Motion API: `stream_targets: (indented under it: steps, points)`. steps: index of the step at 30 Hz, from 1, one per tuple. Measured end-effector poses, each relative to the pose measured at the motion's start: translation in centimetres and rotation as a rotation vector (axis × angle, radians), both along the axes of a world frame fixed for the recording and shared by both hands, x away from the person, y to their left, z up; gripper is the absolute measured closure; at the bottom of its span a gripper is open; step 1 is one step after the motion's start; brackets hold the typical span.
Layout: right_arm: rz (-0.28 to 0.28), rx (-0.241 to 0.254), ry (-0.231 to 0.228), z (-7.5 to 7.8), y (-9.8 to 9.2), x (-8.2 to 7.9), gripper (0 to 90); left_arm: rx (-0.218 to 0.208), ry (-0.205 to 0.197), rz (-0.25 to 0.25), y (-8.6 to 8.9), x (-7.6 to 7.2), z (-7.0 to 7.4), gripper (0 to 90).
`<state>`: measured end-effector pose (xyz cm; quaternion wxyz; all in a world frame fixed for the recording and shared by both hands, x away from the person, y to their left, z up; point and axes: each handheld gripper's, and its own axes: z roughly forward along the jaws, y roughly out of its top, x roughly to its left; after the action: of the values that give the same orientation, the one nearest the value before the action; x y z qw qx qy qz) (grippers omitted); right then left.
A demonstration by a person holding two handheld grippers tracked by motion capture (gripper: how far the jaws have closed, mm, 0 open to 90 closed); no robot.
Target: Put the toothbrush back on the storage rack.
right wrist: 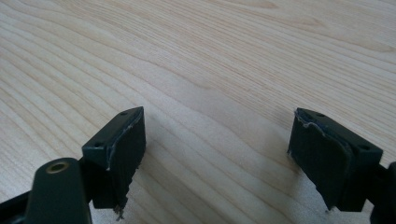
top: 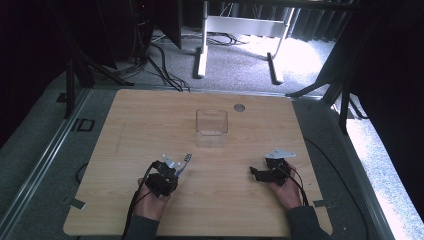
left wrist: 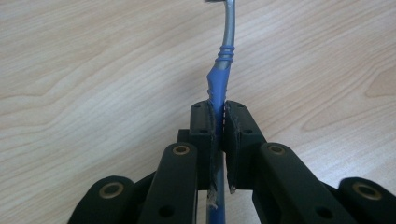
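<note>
Beyond the left tongs (top: 184,161) gripping a toothbrush (left wrist: 219,79), clear container (top: 211,128), table (top: 150,120).

Black two-jaw grippers, left gripper (top: 176,167) and right gripper (top: 256,172), with brass-ringed pivots, frayed pads (right wrist: 125,154) (edges ragged), a grey three-cornered plate on top, dark trailing cables, and grey sleeves (top: 306,220) at both wrists.
</note>
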<state>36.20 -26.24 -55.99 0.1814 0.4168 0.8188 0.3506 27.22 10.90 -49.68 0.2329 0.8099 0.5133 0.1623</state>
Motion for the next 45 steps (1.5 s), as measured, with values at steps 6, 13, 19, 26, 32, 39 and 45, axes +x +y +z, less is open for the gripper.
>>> stream_targets:
  steps: [6,13,19,26,32,39,45]
  points:
    - [0.000,0.000,0.000,0.0,0.0,0.0,18.6,-0.006,-0.020,-0.012,-0.1,0.2,0.1,82.7]
    - [0.000,0.000,-0.001,0.0,0.0,0.0,18.6,-0.018,-0.052,-0.022,-0.3,0.3,0.4,82.7]
    - [0.000,0.000,0.000,0.0,0.0,0.0,18.6,-0.034,-0.091,-0.024,-0.2,0.3,0.7,82.7]
    - [0.000,0.000,0.000,0.0,0.0,0.0,18.6,-0.049,-0.104,-0.033,0.0,0.7,0.9,82.7]
    - [0.000,0.000,0.000,0.0,0.0,0.0,18.6,-0.054,-0.120,-0.038,0.0,0.8,1.0,82.7]
    - [0.000,0.000,0.000,0.0,0.0,0.0,18.6,-0.058,-0.145,-0.041,0.1,0.7,1.1,82.8]
    - [0.000,0.000,0.000,0.0,0.0,0.0,18.6,-0.069,-0.187,-0.042,0.3,0.8,1.4,82.7]
